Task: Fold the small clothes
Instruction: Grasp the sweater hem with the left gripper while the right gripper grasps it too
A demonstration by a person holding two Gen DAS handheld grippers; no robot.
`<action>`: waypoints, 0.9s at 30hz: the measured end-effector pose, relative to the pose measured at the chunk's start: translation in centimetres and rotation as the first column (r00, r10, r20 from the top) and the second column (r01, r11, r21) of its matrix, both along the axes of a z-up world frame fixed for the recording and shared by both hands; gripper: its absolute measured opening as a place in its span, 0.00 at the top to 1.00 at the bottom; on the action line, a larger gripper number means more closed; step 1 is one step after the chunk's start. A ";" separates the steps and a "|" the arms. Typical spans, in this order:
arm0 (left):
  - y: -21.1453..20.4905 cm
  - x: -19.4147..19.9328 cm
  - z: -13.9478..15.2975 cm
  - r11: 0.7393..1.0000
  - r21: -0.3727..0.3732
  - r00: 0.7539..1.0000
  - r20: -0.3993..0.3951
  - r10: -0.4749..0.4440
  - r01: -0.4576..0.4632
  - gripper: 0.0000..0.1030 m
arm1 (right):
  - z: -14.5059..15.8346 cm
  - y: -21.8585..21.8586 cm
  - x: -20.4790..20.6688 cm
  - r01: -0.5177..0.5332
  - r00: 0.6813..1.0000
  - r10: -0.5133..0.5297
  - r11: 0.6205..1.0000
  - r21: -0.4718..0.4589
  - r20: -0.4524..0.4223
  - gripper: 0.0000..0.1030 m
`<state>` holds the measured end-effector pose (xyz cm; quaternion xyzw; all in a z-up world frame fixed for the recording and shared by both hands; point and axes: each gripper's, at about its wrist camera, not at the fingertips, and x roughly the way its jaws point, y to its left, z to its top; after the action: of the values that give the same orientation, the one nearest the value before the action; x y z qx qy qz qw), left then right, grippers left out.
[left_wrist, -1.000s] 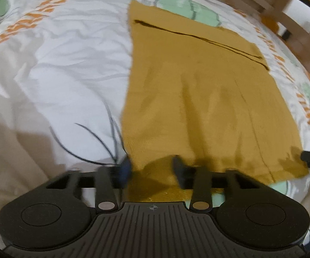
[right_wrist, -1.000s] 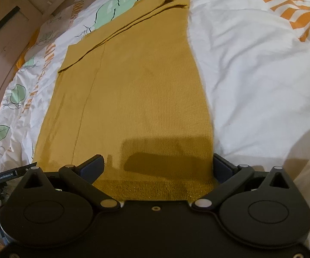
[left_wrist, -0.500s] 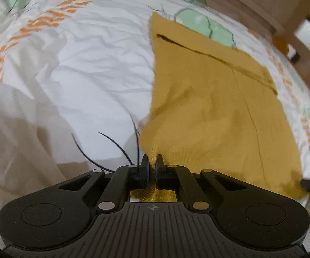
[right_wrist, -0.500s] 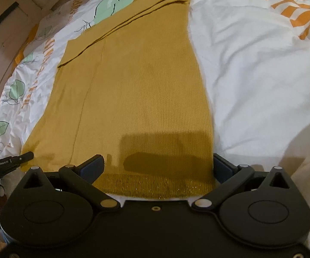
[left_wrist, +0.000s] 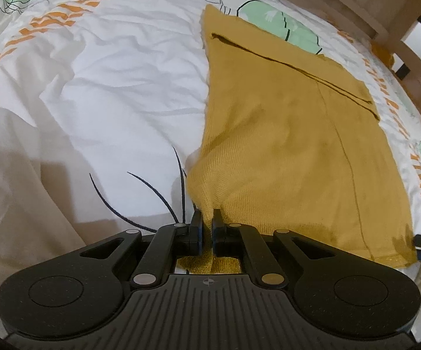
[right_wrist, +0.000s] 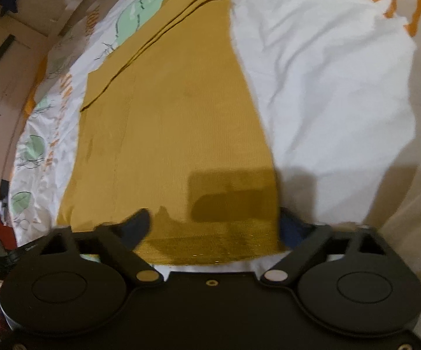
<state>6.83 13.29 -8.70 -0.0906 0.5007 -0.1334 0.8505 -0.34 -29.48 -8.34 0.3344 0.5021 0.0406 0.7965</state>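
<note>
White bedding printed with orange stripes, pale green leaves and thin dark line drawings is spreading under everything I am working over, crumpled into soft ridges to one side. A mustard-yellow knitted garment is lying flat on it, folded lengthwise into a long panel, with a narrower folded strip running slantwise across its far end and a straight seam line running down its length. Its near hem is showing a slightly glittery ribbed band. My left gripper is pinching the near left corner of that hem between its clenched black fingers, and the cloth is bunching and rising into a small peak just above the pinch. My right gripper is sitting at the near right corner of the same hem; its jaws have just been closing, and the hem is lying between them, one finger resting over the fabric and the other just outside the garment's right edge, not yet pressing it. That view is somewhat blurred. Beyond the bedding, a pale wooden bed frame is curving along the far side, and a dark blue star shape is hanging on a beige wall.
</note>
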 end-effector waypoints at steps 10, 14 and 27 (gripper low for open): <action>-0.1 -0.1 0.2 0.999 -0.040 1.000 0.006 -0.021 0.021 0.96 | 0.8 0.4 -0.4 -0.025 0.999 0.026 0.999 -0.044 0.039 0.82; 0.3 -0.9 1.3 0.995 -0.101 0.998 0.064 -0.002 0.009 0.95 | 2.1 -0.2 -1.2 -0.002 0.991 0.003 1.000 -0.004 0.131 0.83; 0.4 1.3 5.6 0.971 -0.240 0.983 0.172 0.059 -0.016 0.95 | 6.0 -1.8 0.5 0.044 0.936 -0.064 0.997 0.066 0.345 0.84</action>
<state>8.12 13.72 -3.12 -0.1889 0.4012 -0.1839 0.8772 0.13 -31.31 -2.32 0.3585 0.3430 0.0913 0.8634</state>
